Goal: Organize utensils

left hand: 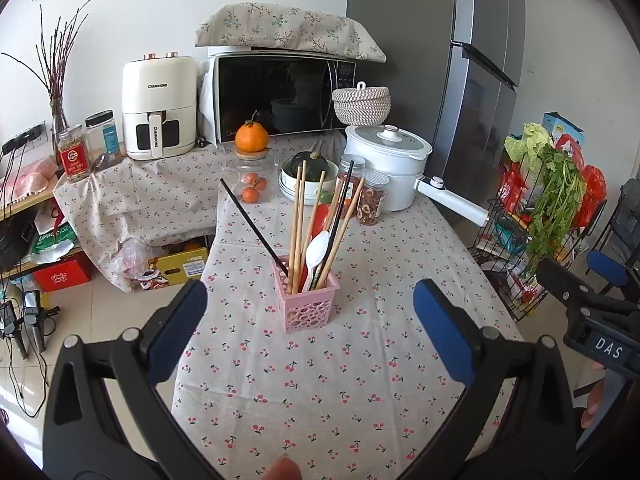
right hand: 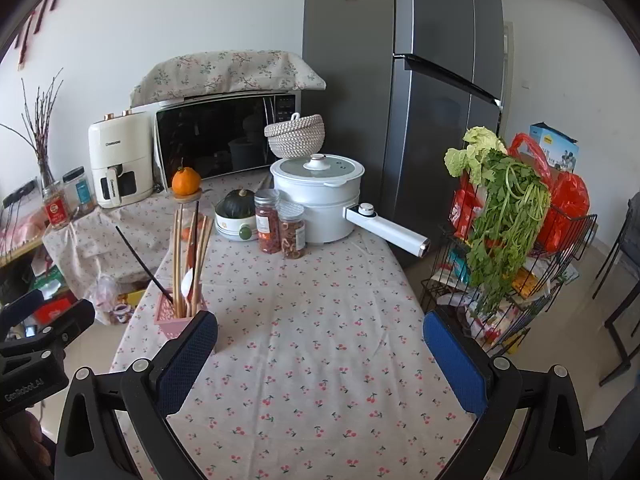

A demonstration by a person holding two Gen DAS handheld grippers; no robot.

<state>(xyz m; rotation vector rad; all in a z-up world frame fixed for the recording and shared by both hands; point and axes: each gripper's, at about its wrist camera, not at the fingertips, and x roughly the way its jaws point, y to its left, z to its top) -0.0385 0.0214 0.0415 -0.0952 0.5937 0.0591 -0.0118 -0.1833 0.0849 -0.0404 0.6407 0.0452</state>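
I see a pink lattice-cut basket (left hand: 306, 306) holding pale wooden chopsticks (left hand: 297, 224), black chopsticks (left hand: 254, 226) and a white spoon (left hand: 317, 249) on a cream tablecloth (left hand: 320, 380) printed with red cherries. My left gripper (left hand: 310, 328) and right gripper (right hand: 320, 356) are black with blue pads; behind them are a white pot (left hand: 386, 164) and a grey fridge (right hand: 400, 88).

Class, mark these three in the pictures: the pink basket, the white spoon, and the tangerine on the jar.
Pink basket (left hand: 306, 307): left wrist view, front wall.
White spoon (left hand: 318, 249): left wrist view, bowl.
Tangerine (right hand: 186, 181): right wrist view, front of peel.
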